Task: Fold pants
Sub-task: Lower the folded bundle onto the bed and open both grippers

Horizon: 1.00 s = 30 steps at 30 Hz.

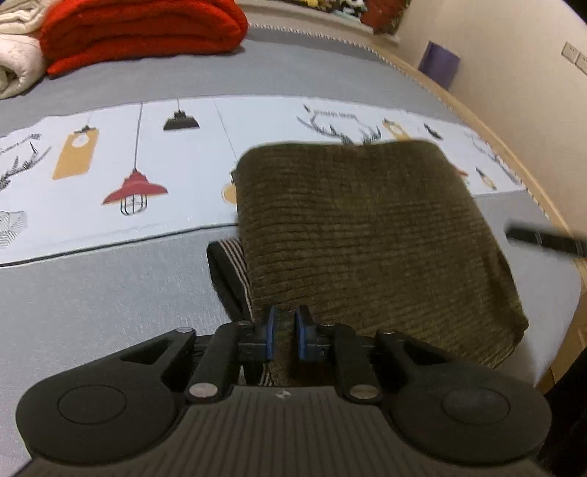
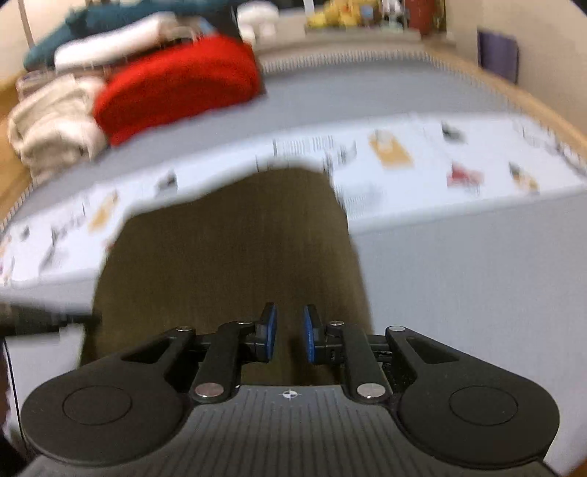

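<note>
Olive-brown corduroy pants (image 1: 367, 235) lie folded on the grey bed cover, with a striped waistband lining (image 1: 234, 264) showing at the left edge. My left gripper (image 1: 284, 323) is shut on the near edge of the pants. In the right wrist view the pants (image 2: 234, 249) stretch away from my right gripper (image 2: 290, 330), whose blue pads stand slightly apart with the fabric between them; the view is blurred. The tip of the other gripper shows at the right of the left wrist view (image 1: 546, 242).
A white runner printed with lamps (image 1: 139, 183) crosses the bed. A folded red blanket (image 1: 143, 33) and cream and white bedding (image 2: 55, 124) are stacked at the far left. A wooden bed edge (image 1: 495, 135) and the wall run along the right.
</note>
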Motion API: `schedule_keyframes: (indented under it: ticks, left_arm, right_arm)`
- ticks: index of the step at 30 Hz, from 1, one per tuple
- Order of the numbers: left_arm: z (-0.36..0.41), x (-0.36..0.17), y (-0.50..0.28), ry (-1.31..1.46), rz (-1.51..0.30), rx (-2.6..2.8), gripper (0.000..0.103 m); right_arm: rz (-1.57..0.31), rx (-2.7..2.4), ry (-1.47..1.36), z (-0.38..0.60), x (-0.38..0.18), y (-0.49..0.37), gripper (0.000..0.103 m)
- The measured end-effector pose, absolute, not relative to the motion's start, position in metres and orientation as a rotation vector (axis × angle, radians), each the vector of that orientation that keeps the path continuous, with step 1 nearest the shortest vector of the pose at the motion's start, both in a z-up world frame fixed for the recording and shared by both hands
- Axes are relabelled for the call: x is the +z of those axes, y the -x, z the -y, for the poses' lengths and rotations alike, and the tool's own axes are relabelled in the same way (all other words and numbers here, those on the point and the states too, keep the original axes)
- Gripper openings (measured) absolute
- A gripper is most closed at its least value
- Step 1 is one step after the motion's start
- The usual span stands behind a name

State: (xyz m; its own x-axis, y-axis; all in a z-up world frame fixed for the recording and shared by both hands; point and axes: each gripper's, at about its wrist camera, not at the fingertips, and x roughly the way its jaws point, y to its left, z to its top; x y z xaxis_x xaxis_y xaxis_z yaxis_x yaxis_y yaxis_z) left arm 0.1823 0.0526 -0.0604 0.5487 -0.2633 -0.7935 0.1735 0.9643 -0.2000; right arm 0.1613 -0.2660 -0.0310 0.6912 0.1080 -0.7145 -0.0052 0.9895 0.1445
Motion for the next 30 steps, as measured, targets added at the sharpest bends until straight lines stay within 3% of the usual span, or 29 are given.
schedule_keyframes:
  ticks: [2,5,10,11,13,14,17,19,24,26,28,30]
  left_arm:
    - [-0.053,-0.054,-0.183,0.116,-0.921,-0.257,0.019]
    - [-0.057,-0.040,-0.176,0.140,-0.868,-0.285,0.024]
    - [-0.053,-0.041,-0.172,0.107,-0.903,-0.307,0.037]
    - [-0.052,-0.049,-0.174,0.074,-0.945,-0.288,0.042]
    - [-0.053,-0.067,-0.178,0.032,-1.020,-0.246,0.076]
    - [-0.057,-0.069,-0.180,0.047,-1.031,-0.228,0.079]
    - [-0.066,-0.064,-0.181,0.100,-1.028,-0.221,0.073]
    - [-0.062,-0.054,-0.176,0.078,-0.981,-0.239,0.059]
    - [-0.043,-0.031,-0.151,-0.003,-0.854,-0.387,0.058]
    - [-0.034,-0.045,-0.150,-0.064,-0.910,-0.386,0.058]
    - [-0.029,-0.074,-0.155,-0.133,-1.045,-0.332,0.068]
    - [-0.032,-0.072,-0.154,-0.098,-1.047,-0.302,0.073]
  right_arm:
    - [-0.750,0.055,-0.117,0.263,-0.021,-0.184,0.033]
    - [-0.711,0.054,-0.040,0.253,-0.021,-0.232,0.033]
    - [-0.945,0.012,-0.012,0.247,-0.067,-0.307,0.032]
    - [-0.954,0.002,-0.006,0.247,-0.072,-0.314,0.032]
    - [-0.962,-0.006,0.029,0.244,-0.080,-0.328,0.032]
    - [-0.967,-0.005,0.043,0.241,-0.081,-0.333,0.031]
    - [-0.979,-0.012,0.061,0.238,-0.081,-0.337,0.031]
    - [-0.952,-0.031,0.011,0.242,-0.068,-0.327,0.030]
    - [-0.794,-0.040,-0.092,0.241,-0.028,-0.245,0.038]
    - [-0.781,-0.038,-0.067,0.237,-0.023,-0.210,0.049]
    - [-0.858,-0.063,-0.024,0.236,-0.035,-0.187,0.053]
    - [-1.015,-0.074,0.030,0.238,-0.064,-0.180,0.058]
